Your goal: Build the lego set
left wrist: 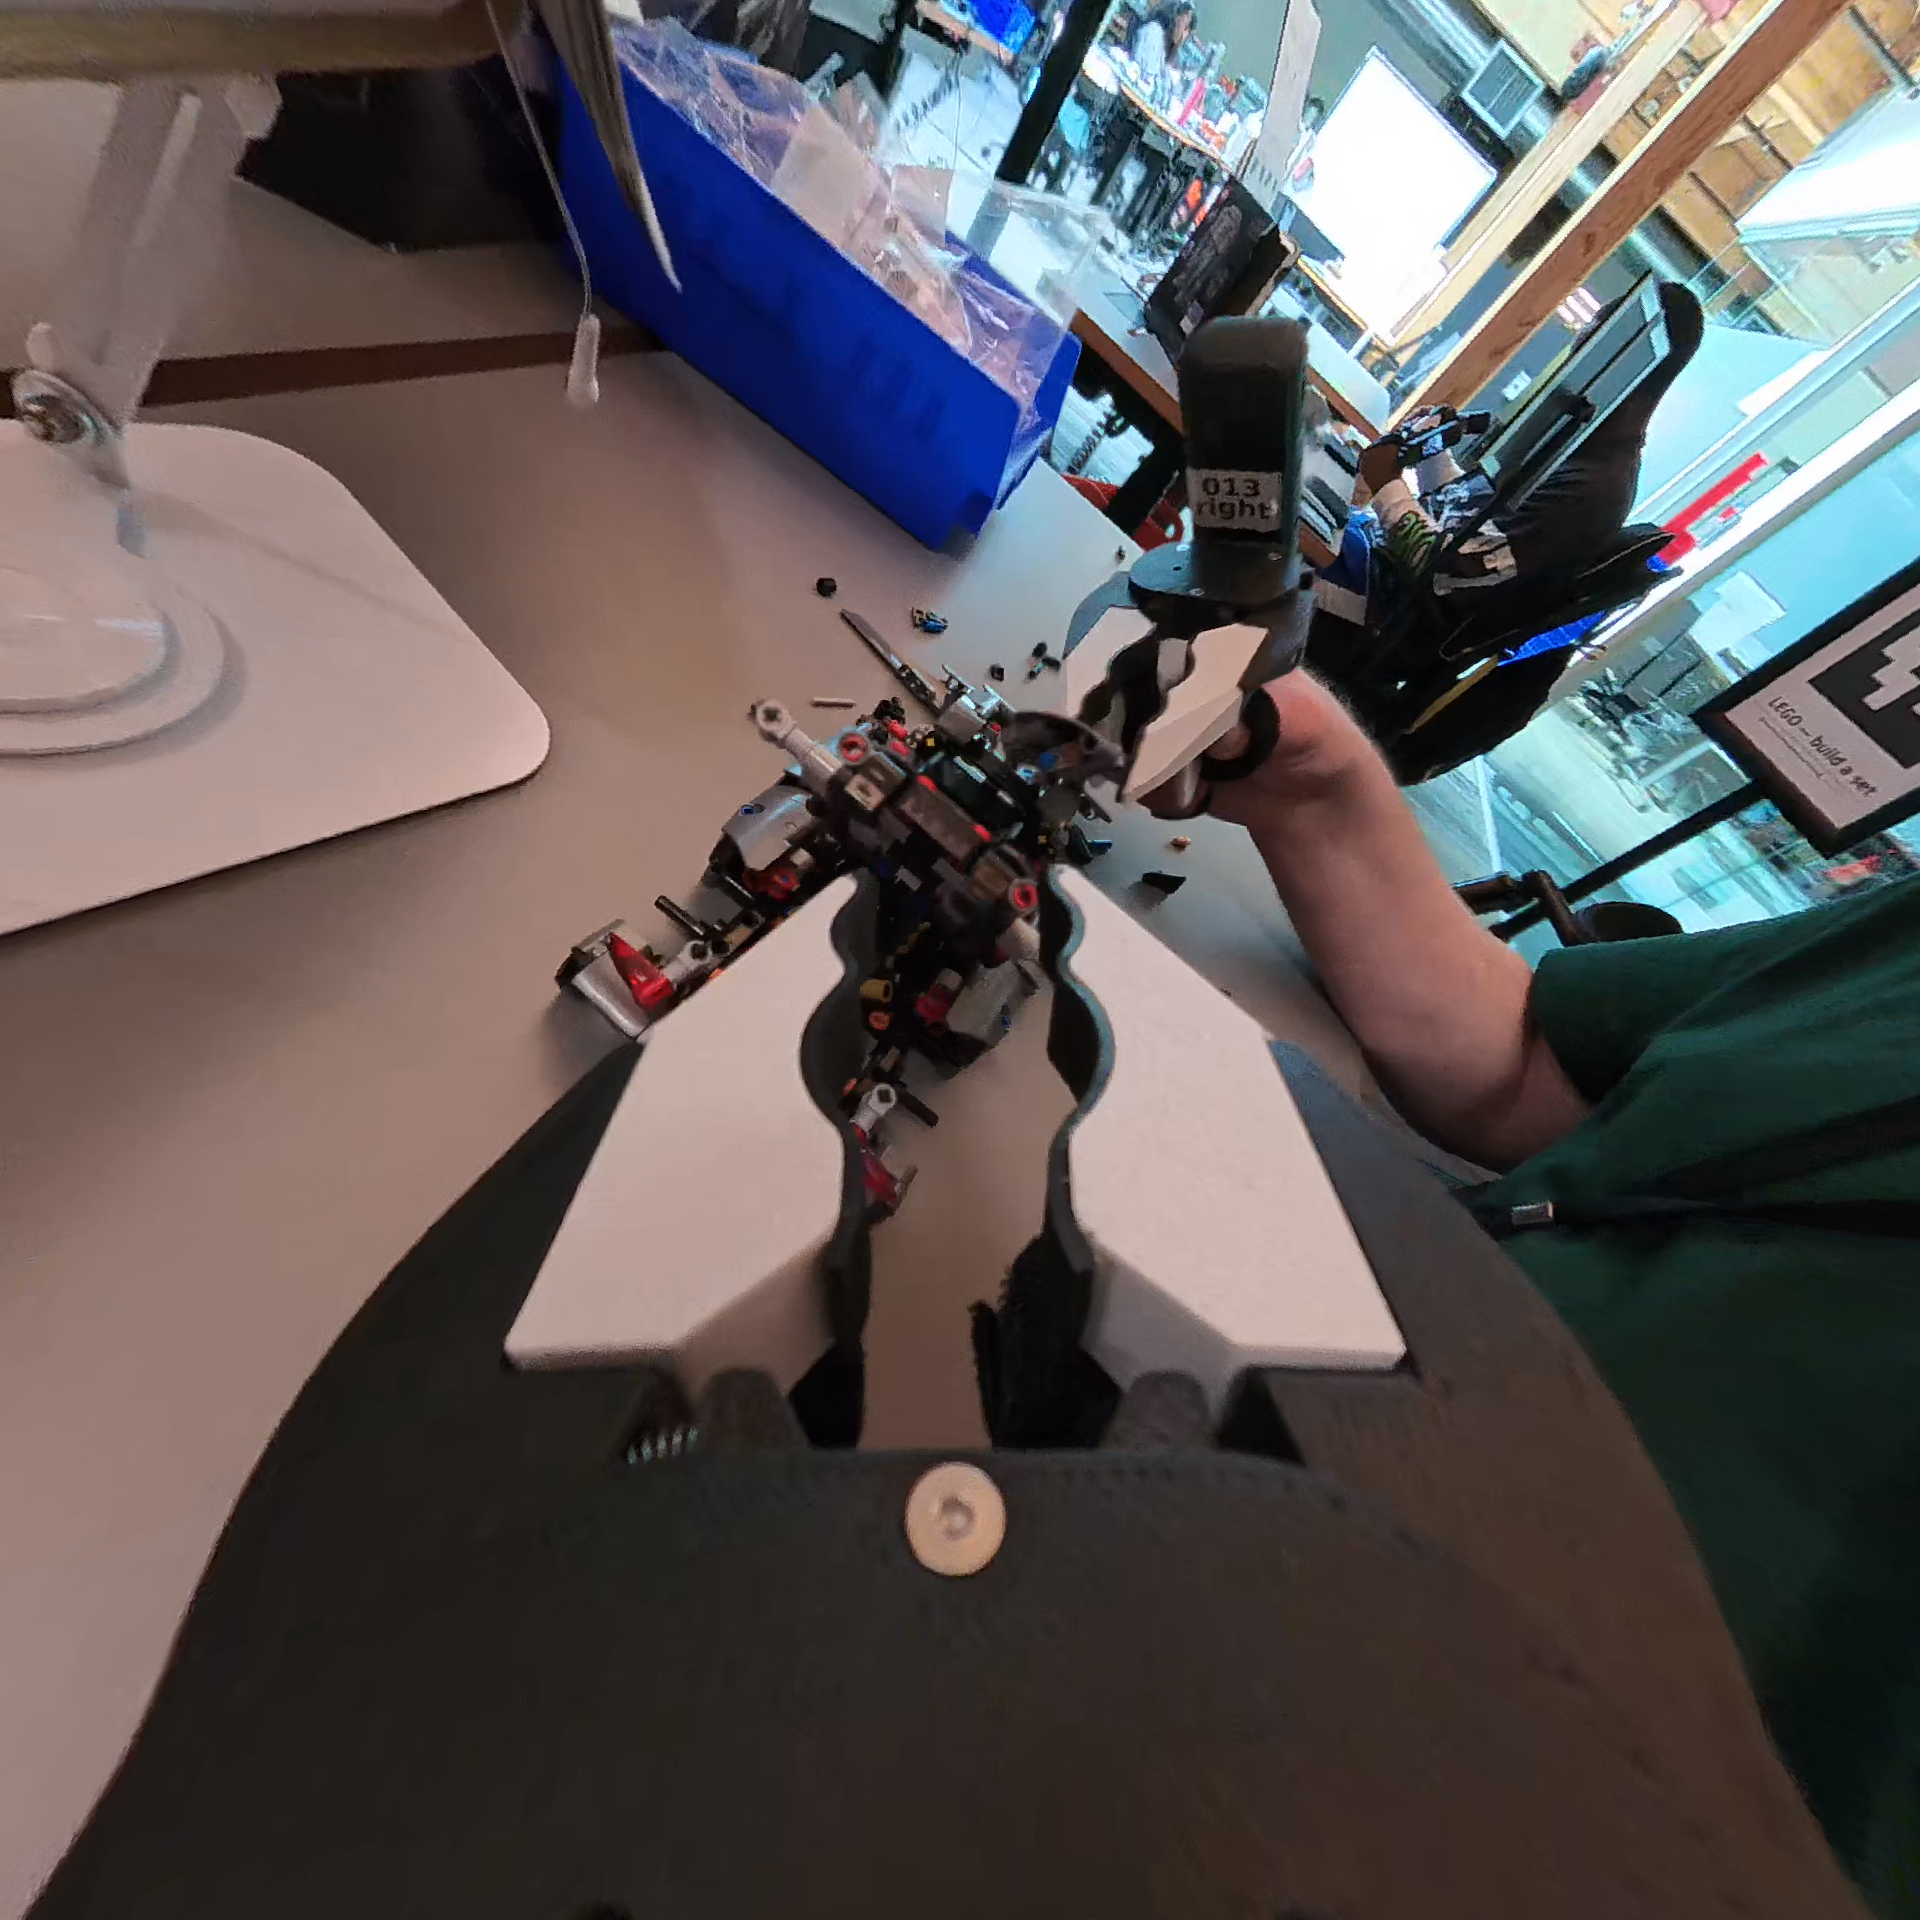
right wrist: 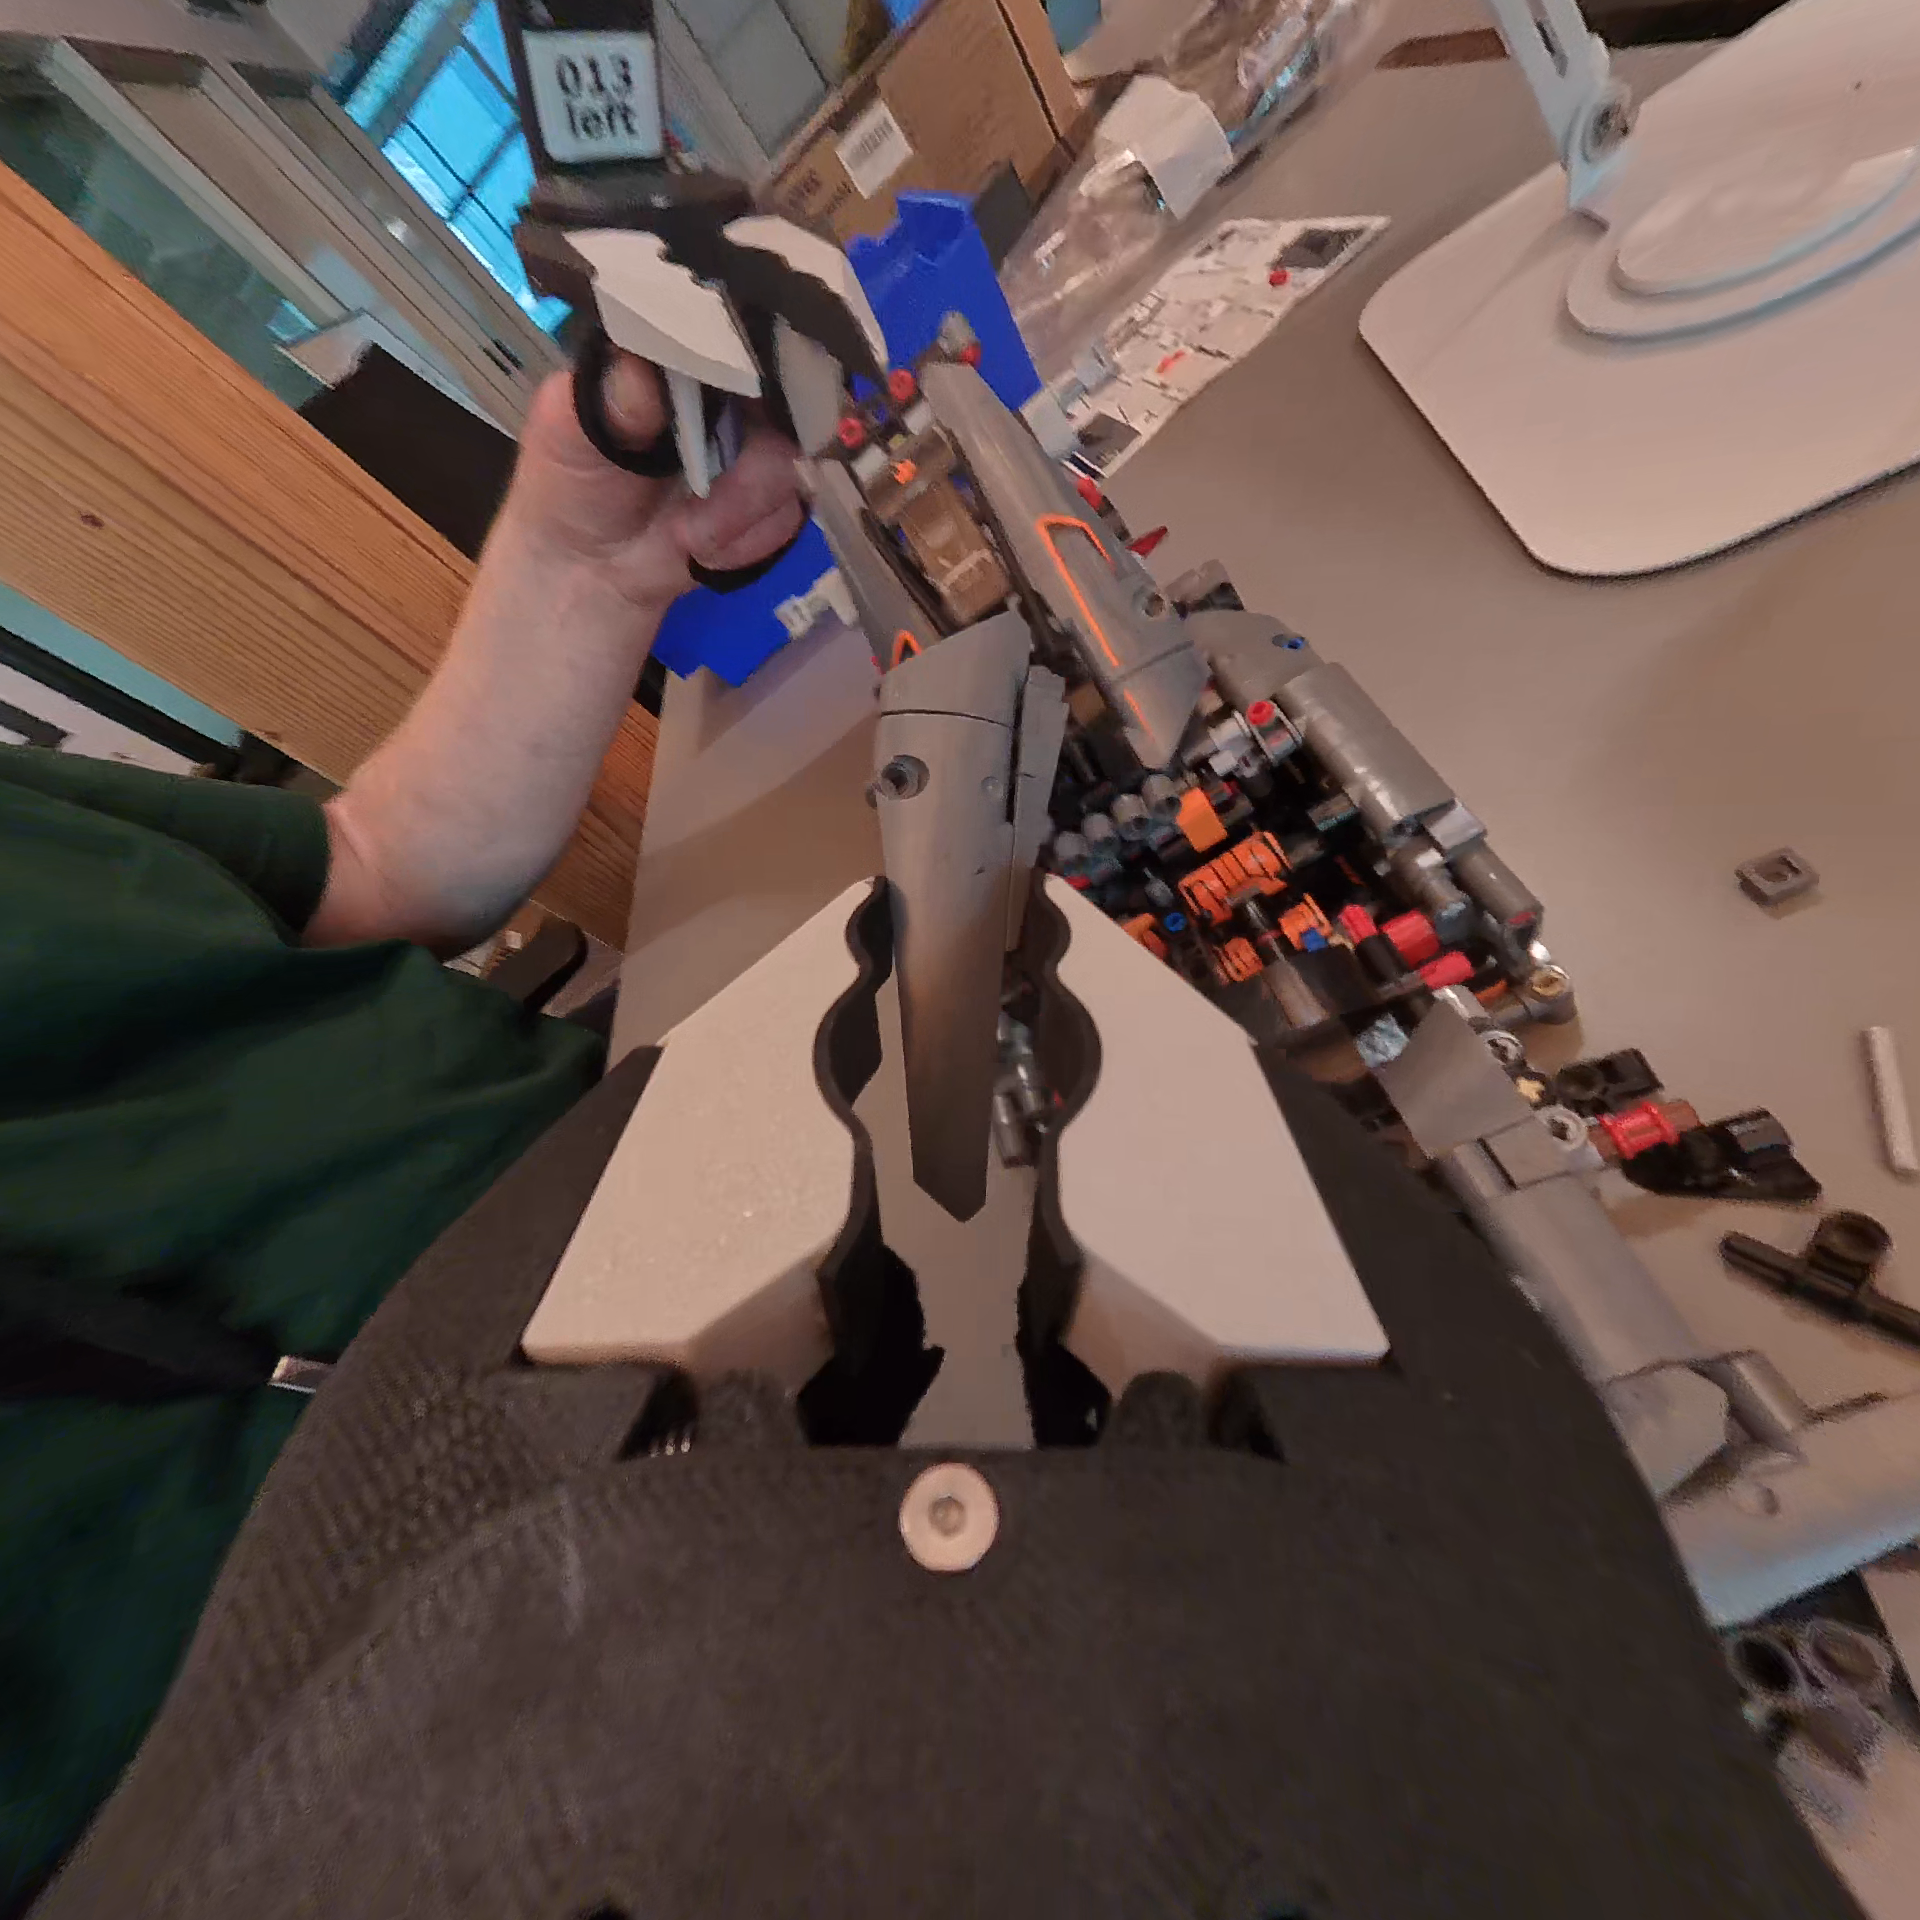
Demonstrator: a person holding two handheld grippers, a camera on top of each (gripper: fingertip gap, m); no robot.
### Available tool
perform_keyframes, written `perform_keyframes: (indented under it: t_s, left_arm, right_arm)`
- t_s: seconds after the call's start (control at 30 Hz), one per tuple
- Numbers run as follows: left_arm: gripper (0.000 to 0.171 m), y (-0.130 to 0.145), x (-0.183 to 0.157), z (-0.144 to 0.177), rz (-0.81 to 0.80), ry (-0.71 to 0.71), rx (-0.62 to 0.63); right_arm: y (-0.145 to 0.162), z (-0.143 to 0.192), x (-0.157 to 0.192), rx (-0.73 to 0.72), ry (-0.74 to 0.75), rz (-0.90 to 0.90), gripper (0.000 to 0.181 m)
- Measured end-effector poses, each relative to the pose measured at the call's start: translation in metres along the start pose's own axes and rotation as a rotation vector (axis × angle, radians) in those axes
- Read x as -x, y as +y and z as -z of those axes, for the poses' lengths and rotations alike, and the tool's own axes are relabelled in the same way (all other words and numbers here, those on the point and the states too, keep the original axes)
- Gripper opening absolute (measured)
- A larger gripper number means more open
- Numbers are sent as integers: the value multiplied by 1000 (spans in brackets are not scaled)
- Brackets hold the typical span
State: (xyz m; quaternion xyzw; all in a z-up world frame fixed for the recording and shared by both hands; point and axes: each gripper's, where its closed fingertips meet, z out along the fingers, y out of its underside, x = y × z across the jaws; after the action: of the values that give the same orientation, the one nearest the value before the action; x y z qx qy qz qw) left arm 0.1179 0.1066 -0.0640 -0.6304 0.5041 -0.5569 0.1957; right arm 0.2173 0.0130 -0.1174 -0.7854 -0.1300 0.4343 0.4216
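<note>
The lego model [right wrist: 1299,779] is a long grey and black vehicle frame with orange and red parts; one end lies on the grey table [right wrist: 1558,727]. It also shows in the left wrist view [left wrist: 914,810]. My left gripper [left wrist: 951,904] is shut on the model's far end and holds it raised; it also shows in the right wrist view [right wrist: 821,384]. My right gripper [right wrist: 966,904] is shut on a grey pointed panel [right wrist: 945,935] at the model's side. In the left wrist view my right gripper [left wrist: 1107,764] meets the model from the far side.
Loose black, grey and white pieces [right wrist: 1714,1143] lie on the table at the right, with more beyond the model [left wrist: 935,644]. A white monitor stand base [left wrist: 260,675] sits at the left. A blue bin [left wrist: 810,312] and an instruction booklet [right wrist: 1226,301] are farther back. There is about 15 centimetres between the tips of the two grippers.
</note>
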Motion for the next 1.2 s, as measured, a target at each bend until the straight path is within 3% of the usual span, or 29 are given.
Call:
perform_keyframes:
  t_s: [0.23,0.43,0.6,0.83,1.03,1.2]
  left_arm:
    - [32,-8,-36,10,-198,-71,-55]
    - [33,-12,-86,-10,-350,-12,-74]
    - [40,-7,-116,-28,-376,85,-77]
    - [37,6,-148,-37,-367,262,-138]
    - [27,10,-152,-22,-355,350,-203]
    - [34,8,-155,0,-299,427,-279]
  right_arm:
    - [-25,4,47,-149,-295,-30,23]
    - [-41,6,88,-218,-450,-22,24]
    - [-46,5,123,-267,-549,-20,23]
    - [-29,-20,157,-206,-616,-31,23]
    - [-25,-34,167,-188,-646,-57,23]
    - [-26,-50,170,-157,-631,-42,23]
